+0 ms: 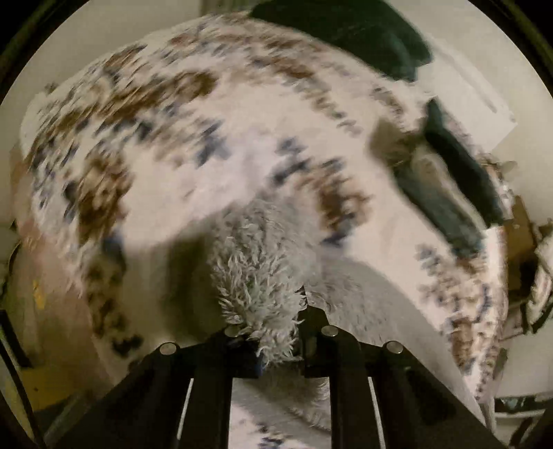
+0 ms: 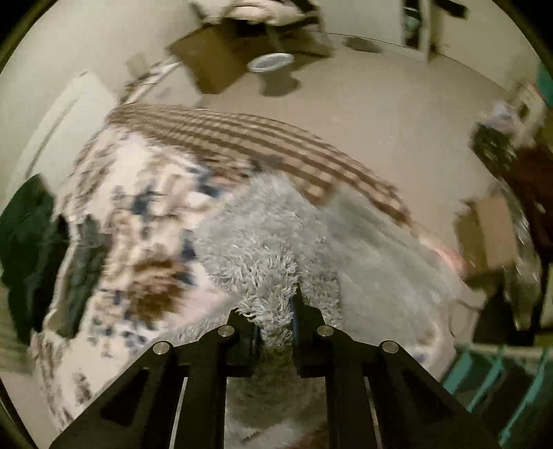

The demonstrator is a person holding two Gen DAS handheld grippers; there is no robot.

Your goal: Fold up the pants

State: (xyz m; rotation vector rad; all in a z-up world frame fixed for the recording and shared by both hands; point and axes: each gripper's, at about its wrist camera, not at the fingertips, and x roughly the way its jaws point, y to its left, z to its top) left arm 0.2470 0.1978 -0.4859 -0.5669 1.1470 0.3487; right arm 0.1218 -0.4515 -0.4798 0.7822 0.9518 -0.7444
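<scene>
The pants are fluffy pale grey fleece. In the left wrist view my left gripper [image 1: 273, 328] is shut on a shaggy fold of the pants [image 1: 259, 276], held above a white blanket with brown and blue patches [image 1: 207, 138]. In the right wrist view my right gripper [image 2: 274, 317] is shut on another part of the pants [image 2: 269, 241], which spread away over the same patterned blanket [image 2: 138, 224]. Both views are motion-blurred.
Dark green garments lie on the blanket [image 1: 449, 179] and at its far edge [image 1: 345, 31], also at the left in the right wrist view [image 2: 27, 241]. A brown checked cloth [image 2: 259, 145] lies beyond the pants. Carpet floor with a cardboard box [image 2: 214, 58], a plate [image 2: 269, 62], and a teal basket [image 2: 501, 380].
</scene>
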